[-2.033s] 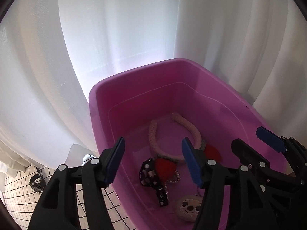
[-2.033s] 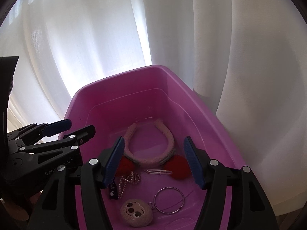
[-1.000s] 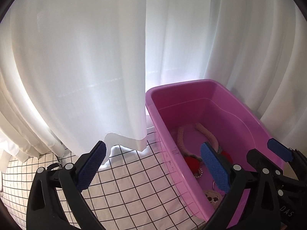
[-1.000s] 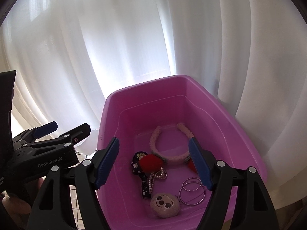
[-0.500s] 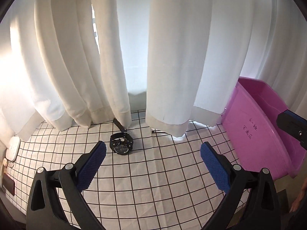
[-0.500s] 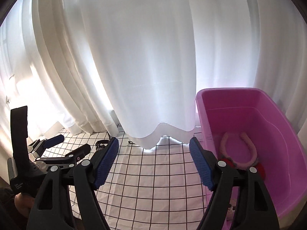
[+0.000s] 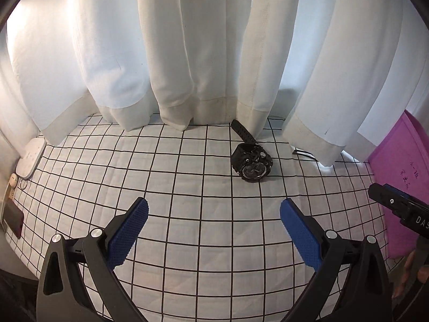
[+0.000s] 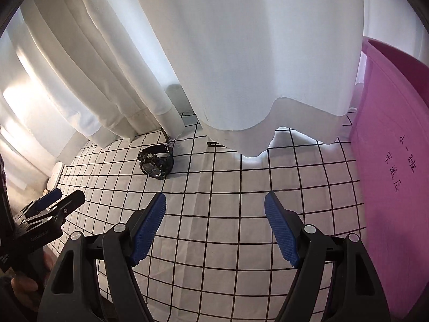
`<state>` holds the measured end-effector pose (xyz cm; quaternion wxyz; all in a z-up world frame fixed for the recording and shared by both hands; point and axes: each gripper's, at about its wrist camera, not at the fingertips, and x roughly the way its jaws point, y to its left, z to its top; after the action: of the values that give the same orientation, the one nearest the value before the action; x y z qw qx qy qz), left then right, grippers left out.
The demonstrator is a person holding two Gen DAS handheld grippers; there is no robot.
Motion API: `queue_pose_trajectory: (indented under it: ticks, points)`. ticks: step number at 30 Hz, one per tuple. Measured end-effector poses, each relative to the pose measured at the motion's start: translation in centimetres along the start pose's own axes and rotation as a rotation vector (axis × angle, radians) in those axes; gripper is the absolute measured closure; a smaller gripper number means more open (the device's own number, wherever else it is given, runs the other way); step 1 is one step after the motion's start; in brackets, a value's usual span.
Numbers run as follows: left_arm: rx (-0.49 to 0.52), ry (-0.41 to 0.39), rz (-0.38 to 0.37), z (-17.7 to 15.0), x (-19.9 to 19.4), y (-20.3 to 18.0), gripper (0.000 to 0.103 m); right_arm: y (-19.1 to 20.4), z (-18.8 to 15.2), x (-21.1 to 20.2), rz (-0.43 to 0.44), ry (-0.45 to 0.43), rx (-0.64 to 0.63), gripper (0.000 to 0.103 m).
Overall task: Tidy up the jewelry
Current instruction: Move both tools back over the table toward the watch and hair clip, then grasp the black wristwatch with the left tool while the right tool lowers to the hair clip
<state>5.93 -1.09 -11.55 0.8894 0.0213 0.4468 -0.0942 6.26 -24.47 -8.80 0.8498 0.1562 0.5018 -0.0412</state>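
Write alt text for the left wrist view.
A black wristwatch lies on a white grid-patterned cloth at the foot of white curtains, ahead of the open, empty left gripper. A pink bin and the right gripper's tip show at the right edge.

The right gripper (image 8: 214,209) hangs over a white grid-patterned cloth (image 8: 228,241), jaws wide apart with nothing between them. A black wristwatch (image 8: 156,162) lies ahead near the white curtain (image 8: 241,53) hem. A pink bin (image 8: 394,174) stands right; the left gripper (image 8: 60,201) shows at left
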Motion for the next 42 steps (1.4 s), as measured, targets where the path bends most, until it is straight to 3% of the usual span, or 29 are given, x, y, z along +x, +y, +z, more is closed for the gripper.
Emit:
queue_pose_trajectory:
  ticks: [6, 13, 17, 22, 30, 42]
  points:
    - [0.005, 0.044, -0.003, 0.0, 2.7, 0.3, 0.006, -1.1, 1.5, 7.0, -0.013, 0.085, 0.08, 0.03]
    - [0.01, 0.089, -0.003, 0.1, 5.1, 0.6, 0.006, -2.4, 8.7, 10.8, -0.104, 0.033, 0.102, 0.03]
    - [0.009, 0.084, -0.005, 0.9, 6.1, 0.5, 0.006, -3.4, 10.7, 12.0, -0.11, 0.024, 0.114, 0.03]
    - [0.005, 0.062, -0.028, 2.0, 7.9, 0.2, 0.006, -3.1, 9.1, 11.6, -0.087, 0.02, 0.088, 0.03]
    - [0.031, 0.052, -0.039, 2.3, 11.3, -0.8, 0.006, -1.5, 4.8, 13.5, -0.082, 0.068, -0.056, 0.03]
    - [0.06, 0.038, -0.059, 2.9, 14.7, -2.9, 0.006, 0.3, 4.1, 16.6, -0.122, 0.017, -0.179, 0.03]
